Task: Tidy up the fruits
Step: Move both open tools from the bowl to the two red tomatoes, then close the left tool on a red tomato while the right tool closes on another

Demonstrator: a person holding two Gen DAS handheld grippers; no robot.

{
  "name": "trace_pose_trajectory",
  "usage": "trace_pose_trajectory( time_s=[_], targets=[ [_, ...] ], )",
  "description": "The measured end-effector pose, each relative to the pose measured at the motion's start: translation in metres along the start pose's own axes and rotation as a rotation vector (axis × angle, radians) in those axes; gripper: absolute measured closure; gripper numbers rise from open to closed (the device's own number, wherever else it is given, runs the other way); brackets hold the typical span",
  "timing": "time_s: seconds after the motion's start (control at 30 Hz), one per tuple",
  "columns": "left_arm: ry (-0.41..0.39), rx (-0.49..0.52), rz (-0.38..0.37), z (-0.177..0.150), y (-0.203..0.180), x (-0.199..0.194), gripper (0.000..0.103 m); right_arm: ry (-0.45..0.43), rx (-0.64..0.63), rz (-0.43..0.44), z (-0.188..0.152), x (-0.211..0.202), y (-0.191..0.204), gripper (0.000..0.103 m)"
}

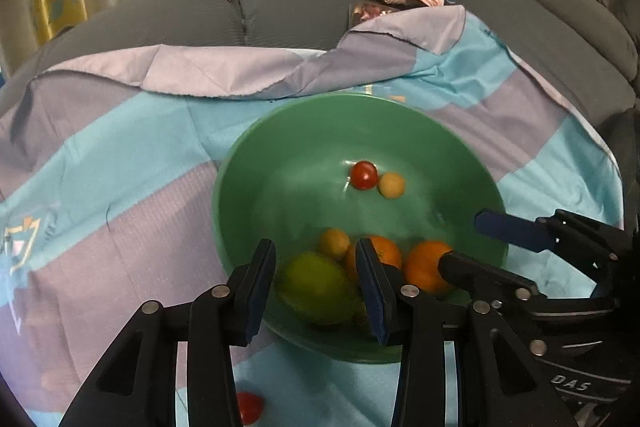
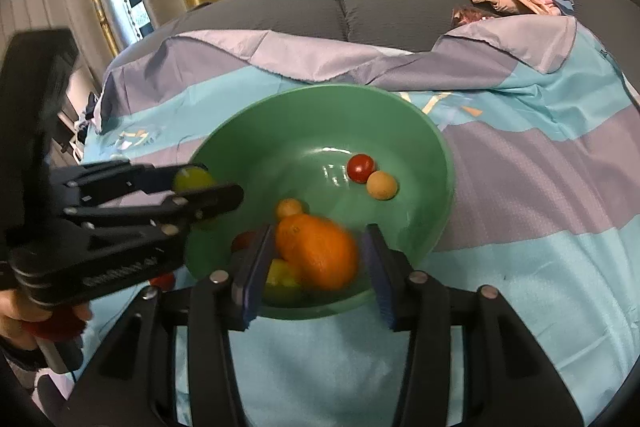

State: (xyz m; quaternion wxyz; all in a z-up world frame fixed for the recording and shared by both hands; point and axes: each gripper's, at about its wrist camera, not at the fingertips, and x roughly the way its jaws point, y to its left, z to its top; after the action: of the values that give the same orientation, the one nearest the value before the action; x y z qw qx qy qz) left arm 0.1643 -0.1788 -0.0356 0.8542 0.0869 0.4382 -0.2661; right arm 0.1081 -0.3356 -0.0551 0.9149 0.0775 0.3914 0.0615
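Fruit lies gathered in a green bowl [image 1: 219, 195] [image 2: 442, 151] that stands on a blue and lilac sheet [image 1: 120, 187] [image 2: 540, 187], well in from the sheet's folded far edge. The left gripper [image 1: 315, 247] [image 2: 208, 183] hangs over the bowl's near-left rim, its pads clamped on a green fruit [image 1: 316, 287] [image 2: 192, 179]. The right gripper [image 1: 462, 239] [image 2: 320, 231] reaches in over the near-right rim with its jaws apart. A blurred orange [image 1: 426, 265] [image 2: 316, 251] sits between its fingers, close against the left pad and clear of the right one.

Toward the bowl's far side, a cherry tomato [image 1: 364, 175] [image 2: 361, 167] touches a small pale-yellow fruit [image 1: 392, 185] [image 2: 382, 185]. Another small yellow-orange fruit [image 1: 334, 243] [image 2: 290, 207] lies just beyond the orange. Outside the bowl, a red tomato [image 1: 249, 407] [image 2: 162, 281] rests on the sheet by its near rim. A hand [image 2: 24, 311] grips the left gripper's handle.
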Motion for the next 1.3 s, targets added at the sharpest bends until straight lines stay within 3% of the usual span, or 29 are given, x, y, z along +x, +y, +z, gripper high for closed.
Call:
trace_pose_trajectory(
  time_s=[0.23,0.33,0.47,0.77,1.0,1.3],
  targets=[
    [-0.101,-0.097,-0.017,0.003,0.041,-0.044,0.06,-0.079,0.006,0.02,0.003,-0.034,0.003,0.047],
    [-0.114,-0.141,0.044,-0.008,0.073,-0.062,0.058,-0.098,-0.02,0.057,0.0,-0.046,0.012,0.045],
    [-0.07,-0.195,0.113,-0.035,0.11,-0.072,0.058,-0.086,-0.063,0.109,-0.009,-0.053,0.029,0.046],
    [0.026,-0.225,0.115,-0.076,0.131,-0.059,0.058,0.042,-0.227,0.238,-0.039,-0.029,0.091,0.046],
    [0.065,-0.24,0.038,-0.078,0.133,-0.035,0.058,0.131,-0.347,0.286,-0.047,0.011,0.127,0.047],
    [0.125,-0.19,0.017,-0.07,0.132,0.003,0.058,0.204,-0.463,0.27,-0.041,0.062,0.152,0.052]
  ],
)
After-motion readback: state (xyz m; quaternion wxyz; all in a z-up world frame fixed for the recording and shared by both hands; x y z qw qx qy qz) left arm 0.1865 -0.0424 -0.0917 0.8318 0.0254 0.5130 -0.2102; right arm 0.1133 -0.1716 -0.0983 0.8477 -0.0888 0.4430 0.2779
